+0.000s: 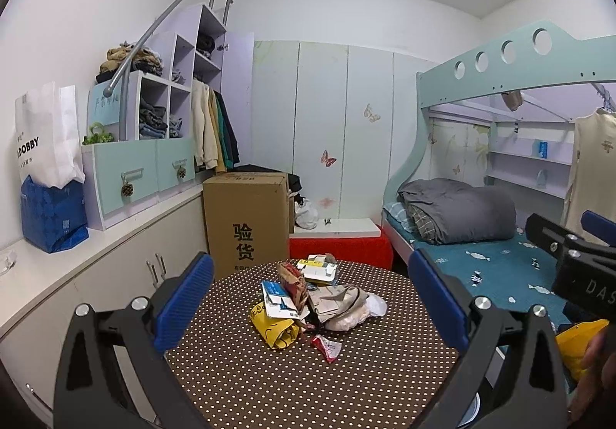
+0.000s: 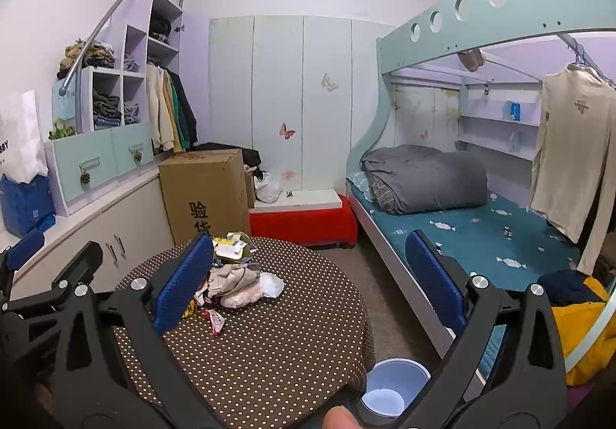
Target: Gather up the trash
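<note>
A pile of trash (image 1: 308, 302) lies mid-table on the round brown polka-dot table (image 1: 269, 383): a yellow wrapper (image 1: 275, 329), a small red wrapper (image 1: 326, 346), a torn blue-and-white carton (image 1: 277, 300), crumpled paper (image 1: 338, 300) and a white-yellow box (image 1: 319, 267). My left gripper (image 1: 310, 261) hovers open just before the pile, holding nothing. My right gripper (image 2: 308, 240) is open and empty, to the right of the pile (image 2: 238, 282) and over the table's far right edge. A white bin (image 2: 392, 386) stands on the floor by the table's right side.
A tall cardboard box (image 1: 246, 221) and a red bench (image 1: 338, 248) stand behind the table. The bunk bed (image 2: 462, 229) runs along the right, with yellow clothing (image 2: 585, 336) at its near end. Low cabinets (image 1: 115, 267) line the left wall.
</note>
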Demonstrator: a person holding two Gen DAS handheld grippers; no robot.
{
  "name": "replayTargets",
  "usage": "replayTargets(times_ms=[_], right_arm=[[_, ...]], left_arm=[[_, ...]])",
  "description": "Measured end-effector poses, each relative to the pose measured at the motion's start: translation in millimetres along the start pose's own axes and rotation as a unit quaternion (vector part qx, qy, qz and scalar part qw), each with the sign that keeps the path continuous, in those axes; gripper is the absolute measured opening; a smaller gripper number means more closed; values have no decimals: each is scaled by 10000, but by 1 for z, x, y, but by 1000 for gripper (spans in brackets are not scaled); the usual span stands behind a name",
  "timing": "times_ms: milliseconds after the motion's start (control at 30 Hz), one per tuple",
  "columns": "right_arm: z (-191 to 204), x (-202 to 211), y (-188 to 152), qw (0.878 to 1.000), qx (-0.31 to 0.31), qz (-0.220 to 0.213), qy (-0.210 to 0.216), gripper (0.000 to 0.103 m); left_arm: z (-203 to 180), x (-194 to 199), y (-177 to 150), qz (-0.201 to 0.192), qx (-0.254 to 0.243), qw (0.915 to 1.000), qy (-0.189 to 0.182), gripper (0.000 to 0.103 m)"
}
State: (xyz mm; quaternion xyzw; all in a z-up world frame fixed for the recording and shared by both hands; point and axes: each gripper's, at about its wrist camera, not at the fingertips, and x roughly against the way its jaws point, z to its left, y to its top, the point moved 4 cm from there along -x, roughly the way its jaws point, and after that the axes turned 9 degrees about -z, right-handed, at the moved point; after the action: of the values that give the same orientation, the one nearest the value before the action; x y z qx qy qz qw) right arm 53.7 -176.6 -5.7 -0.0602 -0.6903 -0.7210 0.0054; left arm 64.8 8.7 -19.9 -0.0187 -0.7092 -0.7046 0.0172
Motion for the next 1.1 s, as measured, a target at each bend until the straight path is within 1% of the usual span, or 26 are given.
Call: replayTargets(times_ms=[67, 167, 300, 433, 533, 667, 933, 967, 1100], right_arm=[[0, -9, -3, 10000, 22, 45, -5, 98], [2, -30, -15, 9997, 62, 251, 9, 98], [10, -68, -45, 9970, 135, 745, 158, 98], [26, -103, -84, 9905, 168, 1296, 433, 98], [41, -128, -111, 9833, 161, 1674, 699, 98], [62, -151, -136, 9744, 177, 2004, 1002, 98], [106, -197, -188, 9474, 300, 2750, 1608, 97], [111, -200, -193, 9445, 320, 2820, 1655, 96], [128, -215, -212, 9333, 472, 3063, 1812, 83]], left_arm=[[4, -8, -5, 51, 3, 10000, 39, 99], [15, -27, -19, 221, 8, 9997, 144, 99], [32, -50, -43, 529, 38, 9982, 283, 99], [50, -73, -72, 911, 59, 9951, 375, 99], [58, -87, -90, 1145, -19, 9926, 414, 99], [73, -106, -114, 1470, -35, 9880, 477, 99], [98, -138, -152, 2012, 86, 9779, 562, 99], [99, -140, -155, 2041, 95, 9773, 562, 99], [108, -152, -164, 2180, 146, 9742, 556, 99]])
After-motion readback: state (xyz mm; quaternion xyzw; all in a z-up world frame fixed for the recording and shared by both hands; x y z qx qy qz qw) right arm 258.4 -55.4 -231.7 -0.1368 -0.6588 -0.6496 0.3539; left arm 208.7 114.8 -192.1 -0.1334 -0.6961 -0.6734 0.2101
